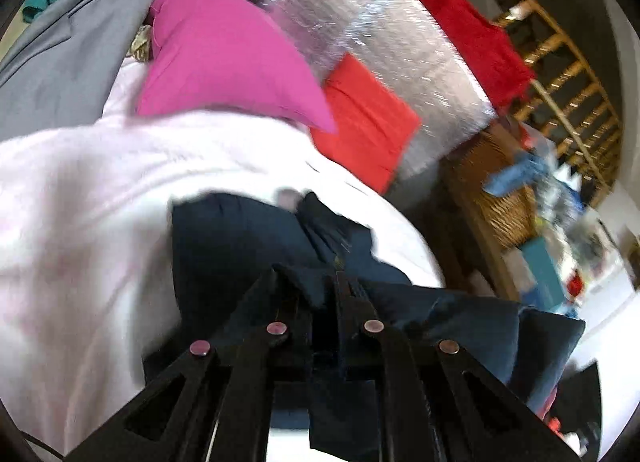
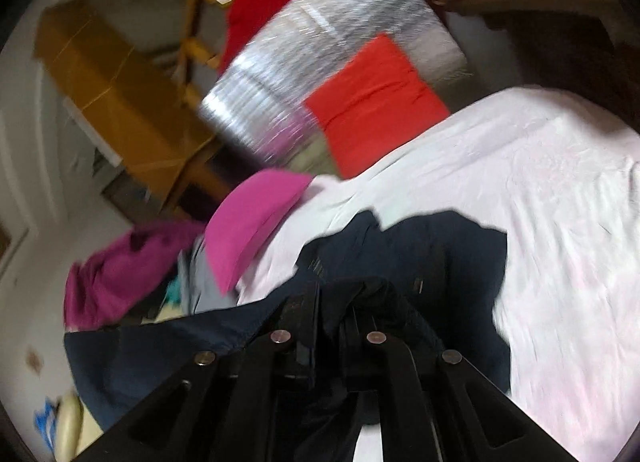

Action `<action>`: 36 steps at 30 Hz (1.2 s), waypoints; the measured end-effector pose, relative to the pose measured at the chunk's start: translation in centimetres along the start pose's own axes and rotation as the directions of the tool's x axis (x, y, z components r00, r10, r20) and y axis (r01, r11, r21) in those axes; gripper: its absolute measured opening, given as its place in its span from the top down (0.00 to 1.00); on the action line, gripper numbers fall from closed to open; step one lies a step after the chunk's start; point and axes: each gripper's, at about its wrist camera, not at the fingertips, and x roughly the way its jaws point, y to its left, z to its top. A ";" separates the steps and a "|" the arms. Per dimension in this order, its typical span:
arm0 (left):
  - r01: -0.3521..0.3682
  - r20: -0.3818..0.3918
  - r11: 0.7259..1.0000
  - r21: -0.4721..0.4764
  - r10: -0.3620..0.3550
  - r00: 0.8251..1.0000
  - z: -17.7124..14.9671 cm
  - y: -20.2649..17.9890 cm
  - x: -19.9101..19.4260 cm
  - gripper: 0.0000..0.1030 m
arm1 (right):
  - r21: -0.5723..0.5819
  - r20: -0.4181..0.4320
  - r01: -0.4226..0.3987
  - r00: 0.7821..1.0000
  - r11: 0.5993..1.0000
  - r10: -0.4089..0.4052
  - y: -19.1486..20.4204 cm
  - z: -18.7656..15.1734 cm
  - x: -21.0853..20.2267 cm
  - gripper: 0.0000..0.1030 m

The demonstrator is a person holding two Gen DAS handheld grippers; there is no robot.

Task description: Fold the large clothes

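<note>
The left gripper (image 1: 316,282) was clamped on a dark navy garment (image 1: 240,238) lifted over a pale pink sheet (image 1: 80,202); the right gripper (image 2: 332,298) pinched the same garment (image 2: 440,254), a magenta pillow (image 2: 256,218) lying beyond.

Open pale sheet (image 2: 540,182) lies beyond the navy garment (image 2: 440,254); a pink pillow (image 1: 224,58), orange cushion (image 1: 364,122) and silver panel (image 1: 384,42) bound its far edge.
</note>
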 end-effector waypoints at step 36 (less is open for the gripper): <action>-0.071 0.051 0.923 -0.379 0.097 0.994 -7.3 8.4 2.4 0.21 | 0.337 -0.004 0.093 0.995 0.937 -0.097 -11.7 -2.3 4.0 0.24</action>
